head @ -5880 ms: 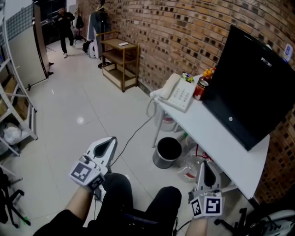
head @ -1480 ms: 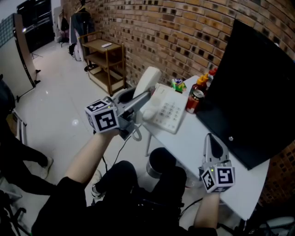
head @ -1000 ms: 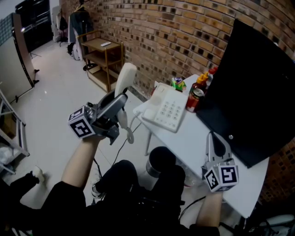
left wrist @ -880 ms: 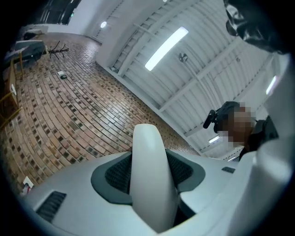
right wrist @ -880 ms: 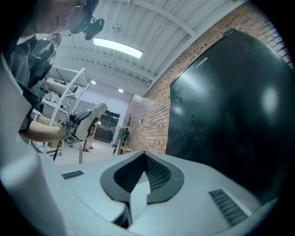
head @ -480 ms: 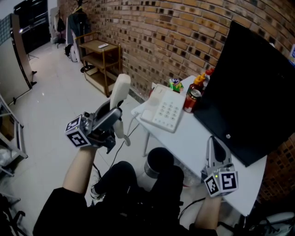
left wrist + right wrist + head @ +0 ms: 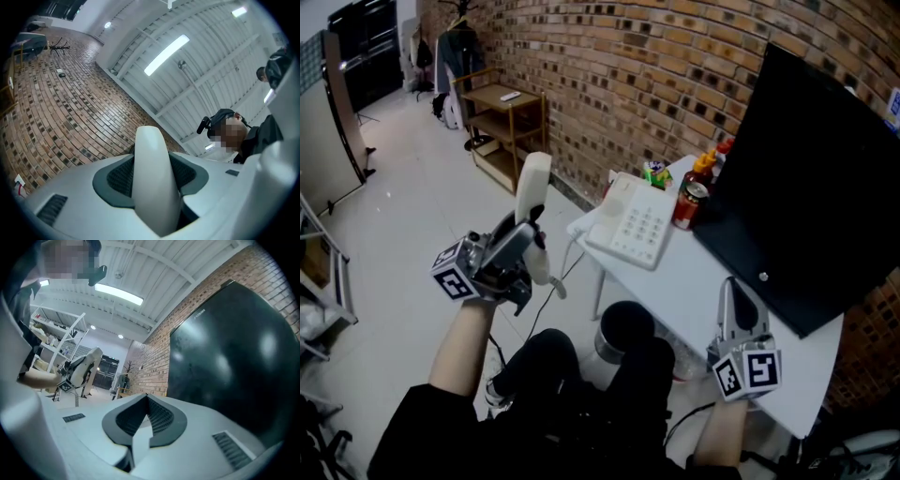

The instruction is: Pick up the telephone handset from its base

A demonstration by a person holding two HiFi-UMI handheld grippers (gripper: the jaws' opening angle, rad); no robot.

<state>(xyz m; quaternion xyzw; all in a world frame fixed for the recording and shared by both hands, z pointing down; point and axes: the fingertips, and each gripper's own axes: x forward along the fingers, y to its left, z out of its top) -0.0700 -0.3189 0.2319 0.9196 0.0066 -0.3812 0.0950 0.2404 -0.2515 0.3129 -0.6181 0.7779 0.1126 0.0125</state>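
The left gripper (image 7: 523, 242) clamps the handset (image 7: 532, 183) round its middle so it balances upright, well clear of the base (image 7: 642, 225) on the table (image 7: 712, 300); the right gripper (image 7: 733, 300) waits beside the table edge, jaws together on nothing, likely just keeping out of the way.

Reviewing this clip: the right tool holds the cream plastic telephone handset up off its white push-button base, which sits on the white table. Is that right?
Not quite: it is the left tool that grips the cream plastic telephone handset, as the left gripper view shows. The right tool is shut and empty. The white push-button base does sit on the white table.
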